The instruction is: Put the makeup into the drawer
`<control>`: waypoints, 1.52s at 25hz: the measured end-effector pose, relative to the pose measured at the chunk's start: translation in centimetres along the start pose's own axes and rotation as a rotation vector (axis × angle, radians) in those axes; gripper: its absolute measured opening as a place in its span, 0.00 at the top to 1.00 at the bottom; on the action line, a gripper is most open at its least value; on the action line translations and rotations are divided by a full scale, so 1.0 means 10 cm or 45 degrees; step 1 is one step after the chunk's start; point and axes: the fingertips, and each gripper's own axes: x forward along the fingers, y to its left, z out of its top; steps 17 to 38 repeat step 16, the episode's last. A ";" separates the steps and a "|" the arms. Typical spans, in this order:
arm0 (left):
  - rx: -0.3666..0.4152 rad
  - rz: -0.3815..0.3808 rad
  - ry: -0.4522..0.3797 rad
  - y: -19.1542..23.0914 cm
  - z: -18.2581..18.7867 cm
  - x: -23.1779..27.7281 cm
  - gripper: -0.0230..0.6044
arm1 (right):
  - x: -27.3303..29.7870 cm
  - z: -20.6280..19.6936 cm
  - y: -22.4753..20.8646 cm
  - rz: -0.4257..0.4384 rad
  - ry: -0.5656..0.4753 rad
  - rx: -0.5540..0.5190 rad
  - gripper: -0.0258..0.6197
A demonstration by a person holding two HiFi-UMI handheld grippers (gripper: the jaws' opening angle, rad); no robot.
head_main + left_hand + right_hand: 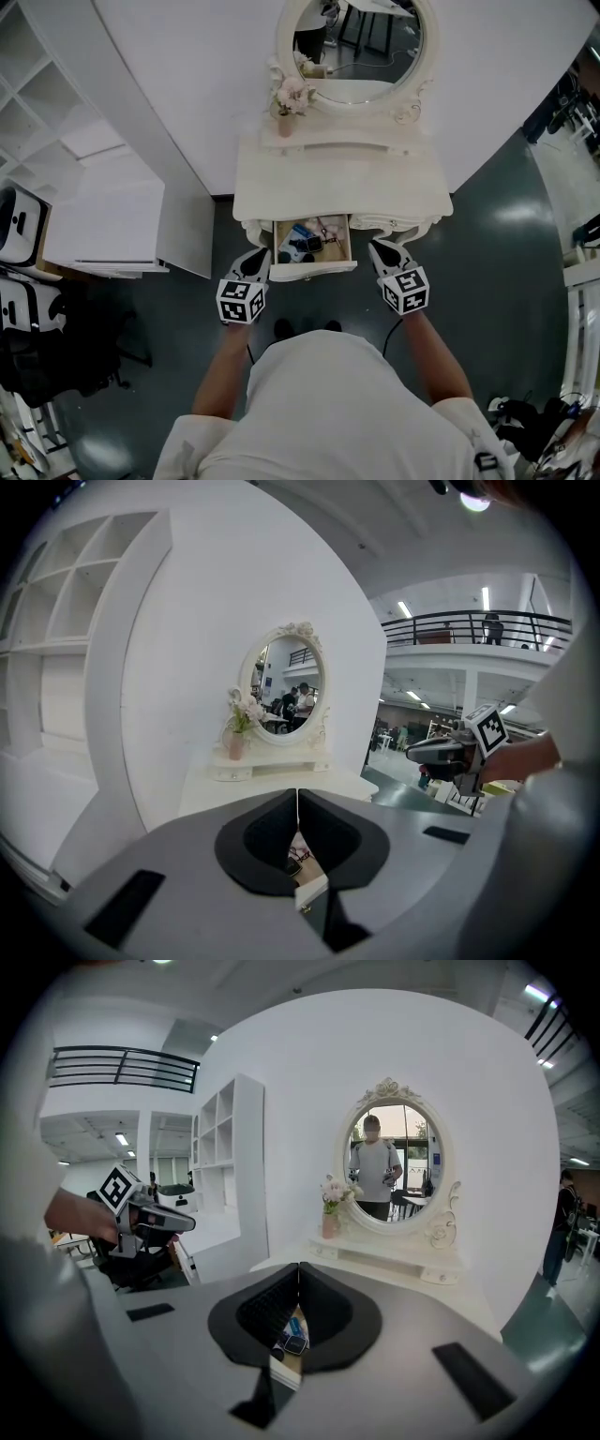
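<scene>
A white dressing table (pixel 342 183) has its middle drawer (pixel 312 271) pulled out. Several makeup items (pixel 307 242) lie inside it. My left gripper (pixel 256 259) hangs just left of the drawer front, and my right gripper (pixel 379 249) just right of it. Both are shut with nothing held. In the left gripper view the jaws (pixel 298 803) meet along a thin line, and the drawer's contents (pixel 297 857) show below them. The right gripper view shows its jaws (pixel 299 1279) pressed together over the same makeup items (pixel 292 1339).
An oval mirror (pixel 357 45) and a pink vase of flowers (pixel 287 101) stand at the back of the table. A white shelf unit (pixel 103 220) stands to the left. Dark equipment (pixel 47 347) sits on the floor at lower left.
</scene>
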 end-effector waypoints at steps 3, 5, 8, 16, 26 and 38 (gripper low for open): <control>0.006 -0.006 -0.003 0.00 0.01 0.00 0.93 | 0.00 -0.01 -0.01 -0.007 -0.002 0.000 0.92; 0.008 -0.008 -0.004 0.00 0.02 0.01 0.93 | 0.00 0.00 -0.02 -0.010 -0.002 0.000 0.92; 0.010 -0.009 -0.004 0.01 0.03 0.01 0.93 | 0.00 0.01 -0.03 -0.019 -0.003 0.002 0.92; 0.025 -0.007 -0.016 0.04 0.07 0.01 0.93 | 0.00 0.04 -0.03 -0.031 -0.015 0.010 0.92; 0.025 -0.007 -0.016 0.04 0.07 0.01 0.93 | 0.00 0.04 -0.03 -0.031 -0.015 0.010 0.92; 0.025 -0.007 -0.016 0.04 0.07 0.01 0.93 | 0.00 0.04 -0.03 -0.031 -0.015 0.010 0.92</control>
